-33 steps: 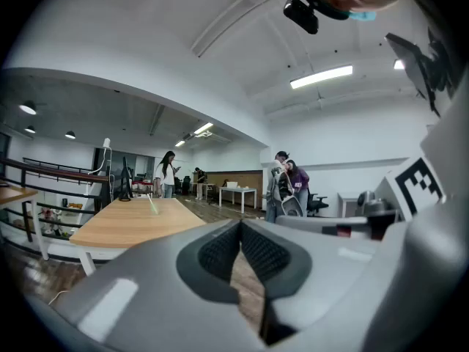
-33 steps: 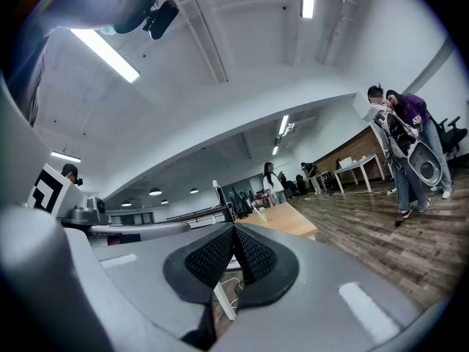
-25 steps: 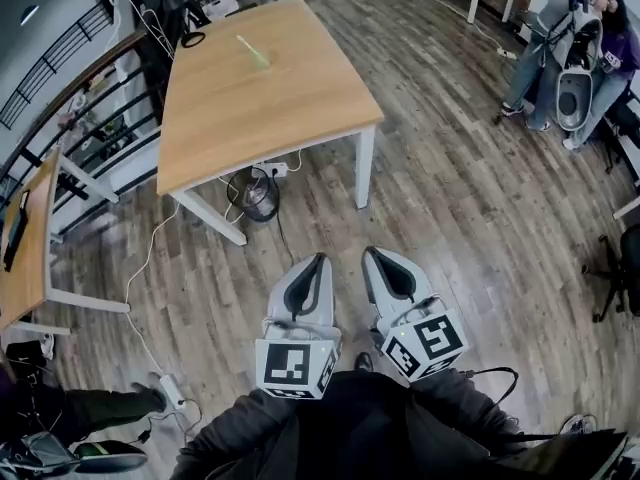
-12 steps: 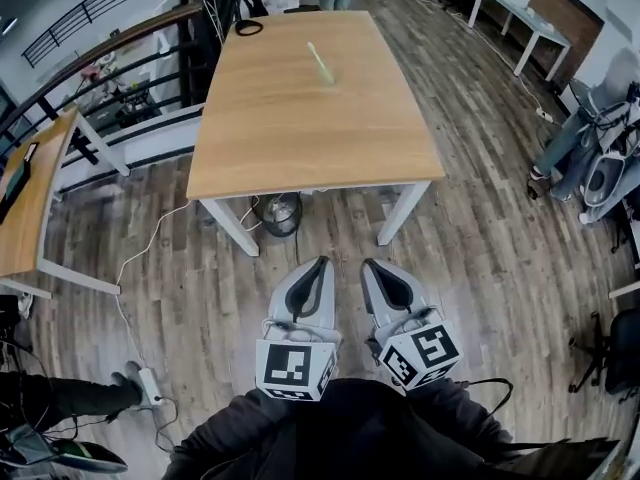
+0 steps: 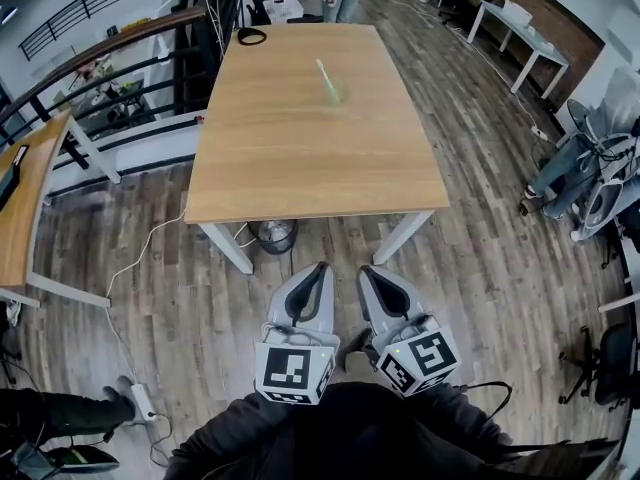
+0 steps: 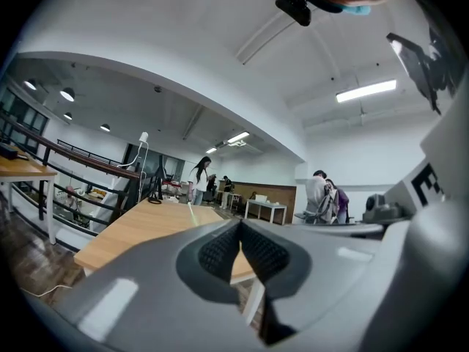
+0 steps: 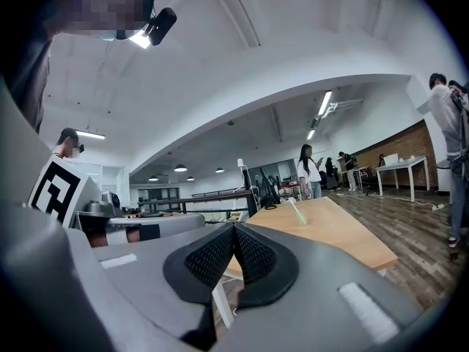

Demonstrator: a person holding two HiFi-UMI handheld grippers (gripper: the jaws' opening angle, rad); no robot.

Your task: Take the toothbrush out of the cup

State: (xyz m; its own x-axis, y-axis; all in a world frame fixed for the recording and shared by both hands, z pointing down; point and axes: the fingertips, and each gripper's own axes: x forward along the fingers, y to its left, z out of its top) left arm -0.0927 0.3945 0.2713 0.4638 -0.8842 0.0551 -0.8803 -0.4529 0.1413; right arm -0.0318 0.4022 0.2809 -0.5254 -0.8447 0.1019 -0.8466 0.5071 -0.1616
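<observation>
Progress: nothing done yet. The toothbrush (image 5: 324, 72) stands in the cup (image 5: 332, 91), and both claws hang over the floor, short of the near edge of the surface (image 5: 300, 158).
Far left corner: a dark ring-shaped object (image 5: 250, 36) lies there, well apart from the cup. It is too small to identify.
Left claw (image 5: 319, 267): held level and aimed at the surface. The left gripper view shows its pads pressed together with nothing between them.
Cup: sits on the far half of the surface, a little right of the midline and clear of every edge. It is pale, see-through and blurred, so you cannot check it for water or anything else.
Contents: one light green toothbrush, leaning toward the far left corner, its upper end well above the rim.
Right claw (image 5: 364, 268): just beside the left claw. Its pads are closed tight and it holds nothing.
Still to do, by my reading: close the distance to the surface, part the jaws of one claw, take the toothbrush above the rim and lift it clear. You may need the other claw to steady the cup.
</observation>
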